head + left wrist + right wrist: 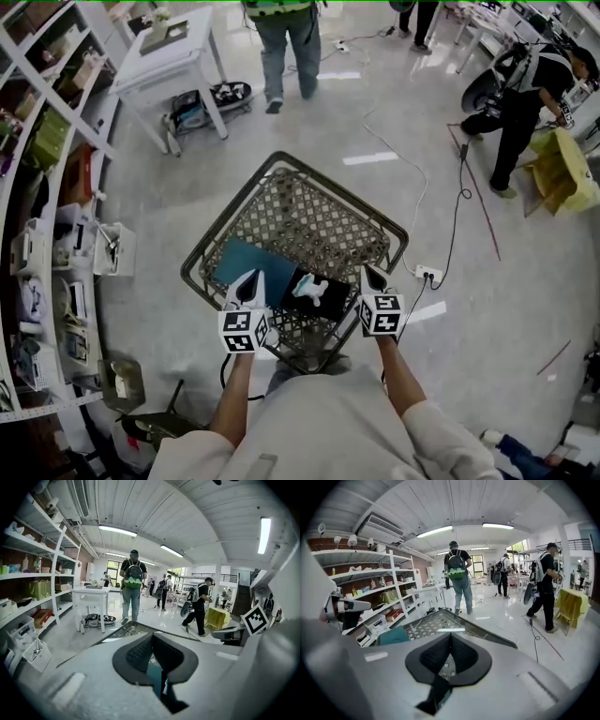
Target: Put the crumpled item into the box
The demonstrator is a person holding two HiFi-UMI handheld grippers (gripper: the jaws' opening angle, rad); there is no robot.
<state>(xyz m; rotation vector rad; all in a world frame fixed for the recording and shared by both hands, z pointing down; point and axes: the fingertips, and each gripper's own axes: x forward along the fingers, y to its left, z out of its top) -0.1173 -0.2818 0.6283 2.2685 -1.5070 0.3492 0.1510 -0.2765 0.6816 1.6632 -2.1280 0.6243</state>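
head view – left gripper: left gripper (248,277) clenched, empty, its tip over the near edge of the wire basket (309,220), above the teal flat item (246,262).
head view – right gripper: right gripper (372,275) clenched, empty, at the basket's near right rim.
head view – arms: both bare forearms reach forward from the body, side by side, marker cubes facing up.
head view – crumpled item: pale crumpled item (308,287) lies on the black box (326,300) at the near end of the basket, between the two grippers and touched by neither.
left gripper view – jaws: left gripper (151,639) has its pads meeting at the tips; teal shows through the slit below them; the basket's mesh (125,630) lies just ahead.
right gripper view – jaws: right gripper (450,638) has its pads pressed together, held level over the basket (436,623); the teal flat item (393,635) lies at the basket's left side.
gripper views – crumpled item: cannot be made out in either.
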